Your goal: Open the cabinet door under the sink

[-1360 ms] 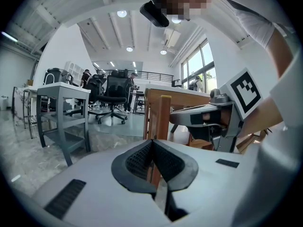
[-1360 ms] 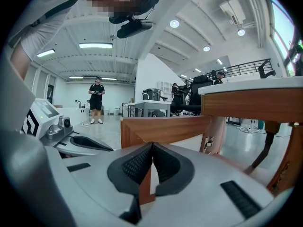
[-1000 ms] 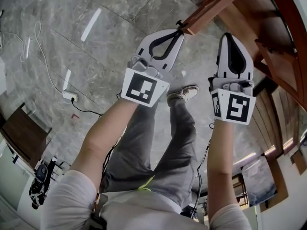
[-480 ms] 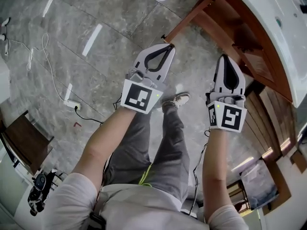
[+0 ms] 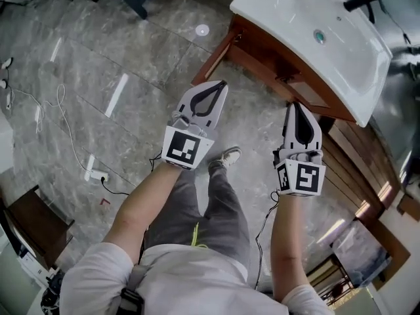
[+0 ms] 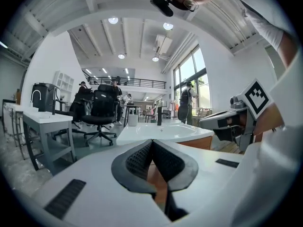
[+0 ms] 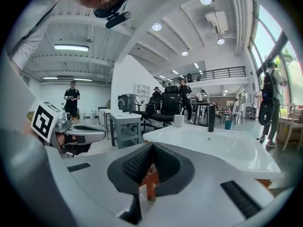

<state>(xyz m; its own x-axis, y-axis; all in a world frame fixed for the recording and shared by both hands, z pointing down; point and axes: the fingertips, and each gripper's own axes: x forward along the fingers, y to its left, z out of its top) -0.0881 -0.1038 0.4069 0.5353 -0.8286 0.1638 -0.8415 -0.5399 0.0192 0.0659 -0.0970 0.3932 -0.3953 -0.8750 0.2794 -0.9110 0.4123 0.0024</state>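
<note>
Left gripper (image 5: pixel 221 84) and right gripper (image 5: pixel 296 105) hovering on near side of sink (image 5: pixel 262 5), fingers pressed together, pinching nothing. Cabinet door (image 5: pixel 213 58) seeming swung out below sink's left corner. Risk: nothing holding it, so door drifting shut, or leg knocking it.

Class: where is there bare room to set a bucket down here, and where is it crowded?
Bare: the floor between the power strip and the cabinet door; also the sink basin. Crowded: lower left, by the dark furniture.
</note>
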